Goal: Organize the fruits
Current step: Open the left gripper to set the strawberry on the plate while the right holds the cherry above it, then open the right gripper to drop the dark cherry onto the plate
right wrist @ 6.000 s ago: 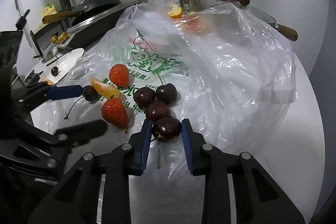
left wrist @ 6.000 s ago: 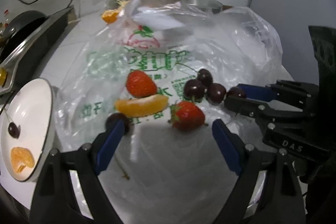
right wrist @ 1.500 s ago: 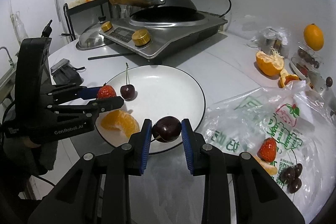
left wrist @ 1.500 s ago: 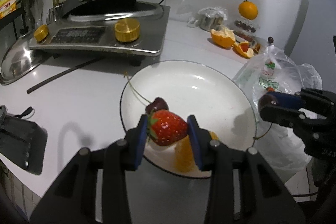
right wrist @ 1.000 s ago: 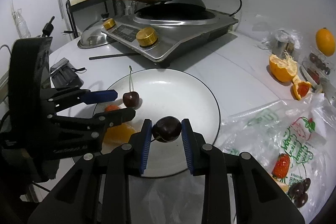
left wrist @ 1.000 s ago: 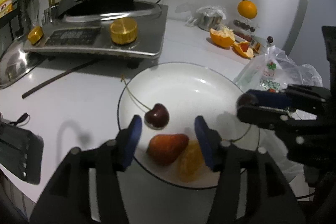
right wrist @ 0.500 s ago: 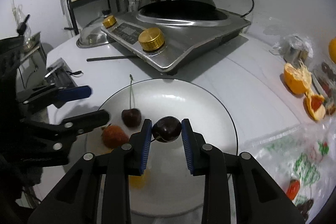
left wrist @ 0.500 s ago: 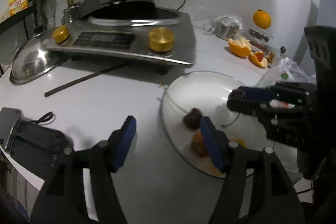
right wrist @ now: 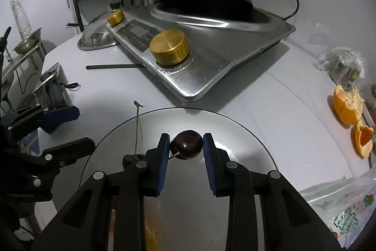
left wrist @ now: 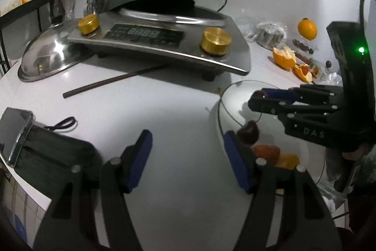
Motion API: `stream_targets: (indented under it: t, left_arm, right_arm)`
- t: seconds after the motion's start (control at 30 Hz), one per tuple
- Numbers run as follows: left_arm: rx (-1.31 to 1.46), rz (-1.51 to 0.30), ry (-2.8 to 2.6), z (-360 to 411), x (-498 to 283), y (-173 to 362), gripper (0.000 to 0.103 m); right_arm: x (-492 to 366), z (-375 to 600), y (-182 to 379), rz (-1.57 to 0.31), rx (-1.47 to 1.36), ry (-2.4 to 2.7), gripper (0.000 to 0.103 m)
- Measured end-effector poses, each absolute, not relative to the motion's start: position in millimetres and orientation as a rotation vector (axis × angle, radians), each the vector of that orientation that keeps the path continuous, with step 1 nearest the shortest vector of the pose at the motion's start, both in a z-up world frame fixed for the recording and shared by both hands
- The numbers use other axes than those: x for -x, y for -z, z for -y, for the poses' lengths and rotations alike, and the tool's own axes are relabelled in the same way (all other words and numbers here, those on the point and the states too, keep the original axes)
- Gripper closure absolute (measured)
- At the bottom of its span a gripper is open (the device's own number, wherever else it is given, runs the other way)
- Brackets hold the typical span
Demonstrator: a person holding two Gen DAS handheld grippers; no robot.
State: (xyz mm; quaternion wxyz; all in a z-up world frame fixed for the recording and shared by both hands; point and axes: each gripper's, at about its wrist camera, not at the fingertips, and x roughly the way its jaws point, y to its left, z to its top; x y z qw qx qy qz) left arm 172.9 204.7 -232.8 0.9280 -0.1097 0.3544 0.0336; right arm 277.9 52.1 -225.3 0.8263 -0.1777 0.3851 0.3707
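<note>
Right gripper: closed on a dark cherry, pinched between its two blue pads; it hangs over the plate.
Held cherry: over the plate's middle in the right wrist view; whether it touches the plate cannot be told. In the left wrist view it shows at the gripper's tip above the plate's far part.
Left gripper: spread wide, nothing between its pads, over bare bench just left of the plate.
Plate: white, round, dark-rimmed, on the bench in front of the stove.
On the plate: a second cherry with a long stem reaching past the rim; just beside it a strawberry, then an orange segment, both blurred.
Stove: steel, with two brass knobs and a dark wok with a wooden handle on top.
Bench, left side: a steel lid, a dark stick, a phone resting on a black case.
Bench, right side: a peeled orange half, a peel scrap, a whole orange, a bag with green print at the lower right edge.
</note>
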Motion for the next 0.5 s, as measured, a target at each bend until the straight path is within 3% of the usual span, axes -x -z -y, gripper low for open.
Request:
stream_targets:
  t: [0.33, 0.5]
  left_arm:
    - [0.229, -0.729, -0.072, -206.3, -169.3, 235.8, 0.038]
    - [0.212, -0.721, -0.084, -202.6, -163.5, 229.8, 0.038]
  right_arm:
    - [-280.9, -56.4, 230.3, -0.862, 0.386, -0.767, 0.072]
    - [-279.2, -52.2, 226.3, -0.866, 0.364, -0.767, 0.057]
